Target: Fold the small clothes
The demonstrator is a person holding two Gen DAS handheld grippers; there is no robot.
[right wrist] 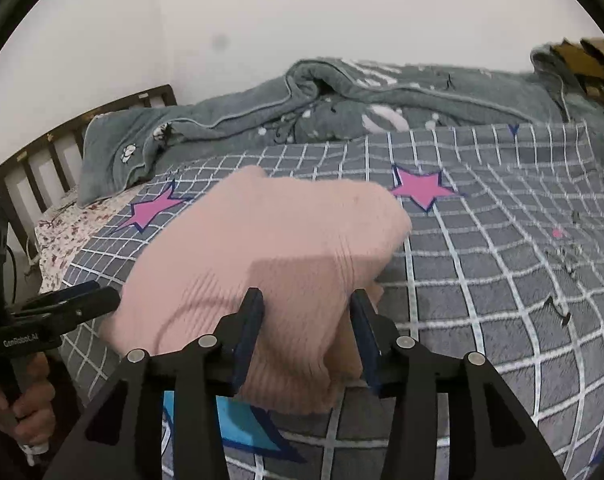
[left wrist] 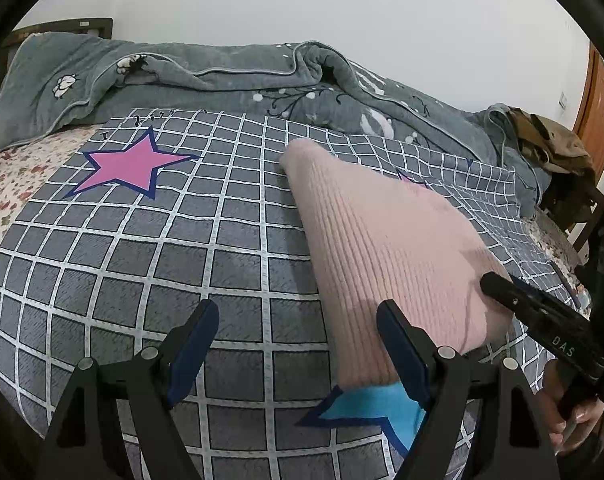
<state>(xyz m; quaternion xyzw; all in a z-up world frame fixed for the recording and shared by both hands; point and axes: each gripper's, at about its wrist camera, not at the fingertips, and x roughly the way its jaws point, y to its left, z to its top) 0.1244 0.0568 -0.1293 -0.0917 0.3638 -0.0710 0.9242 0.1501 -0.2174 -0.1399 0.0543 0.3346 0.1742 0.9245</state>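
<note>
A pink ribbed knit garment (left wrist: 386,248) lies folded on the grey checked sheet (left wrist: 181,260). It also shows in the right wrist view (right wrist: 269,248). My left gripper (left wrist: 297,312) is open and empty, just left of the garment's near edge, its right finger (left wrist: 398,344) touching the knit. My right gripper (right wrist: 306,300) is open with its jaws on either side of the garment's near end, over the fabric. The right gripper shows at the right of the left wrist view (left wrist: 542,312). The left gripper shows at the left of the right wrist view (right wrist: 61,304).
A rumpled grey-green quilt (left wrist: 241,80) lies along the wall side of the bed. A floral sheet (left wrist: 5,184) shows at the left. A wooden headboard (right wrist: 53,152) stands at the left. Brown clothing (left wrist: 550,140) is piled at the far right, by an orange door (left wrist: 598,112).
</note>
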